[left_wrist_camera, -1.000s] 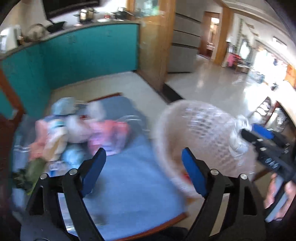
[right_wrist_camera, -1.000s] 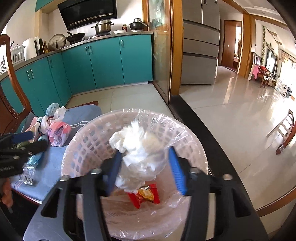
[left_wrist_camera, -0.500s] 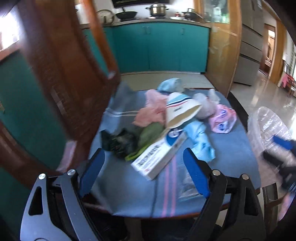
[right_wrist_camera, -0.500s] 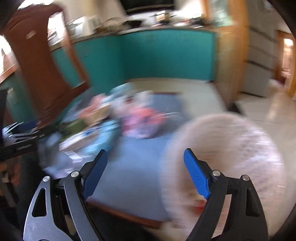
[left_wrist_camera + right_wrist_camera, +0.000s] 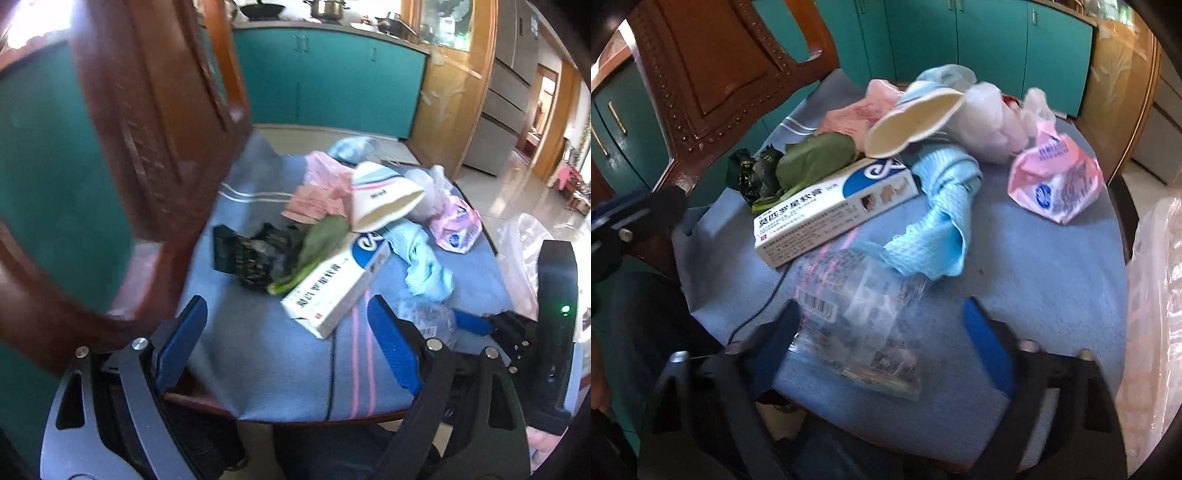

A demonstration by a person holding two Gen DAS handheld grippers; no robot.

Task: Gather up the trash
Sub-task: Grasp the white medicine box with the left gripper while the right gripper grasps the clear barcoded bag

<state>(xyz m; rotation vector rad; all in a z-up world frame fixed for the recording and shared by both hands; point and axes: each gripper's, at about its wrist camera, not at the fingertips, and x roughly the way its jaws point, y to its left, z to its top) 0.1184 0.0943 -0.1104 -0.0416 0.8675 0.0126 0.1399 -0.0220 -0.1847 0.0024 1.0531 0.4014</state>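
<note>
Right hand-held gripper [image 5: 881, 332]: jaws apart, empty, straddling a clear plastic wrapper [image 5: 860, 332] on the blue-clothed surface [image 5: 1034, 258]. Ahead: white box [image 5: 834, 218], blue cloth [image 5: 938, 221], paper cup [image 5: 912, 122], pink bag [image 5: 1056, 181]. Left hand-held gripper [image 5: 286, 343]: jaws apart, empty, near surface edge.

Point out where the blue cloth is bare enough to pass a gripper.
Bare blue cloth lies between the pink packet, the light blue rag and the lined basket. The far side is crowded, and the clear plastic bag lies between the right gripper's fingers.
</note>
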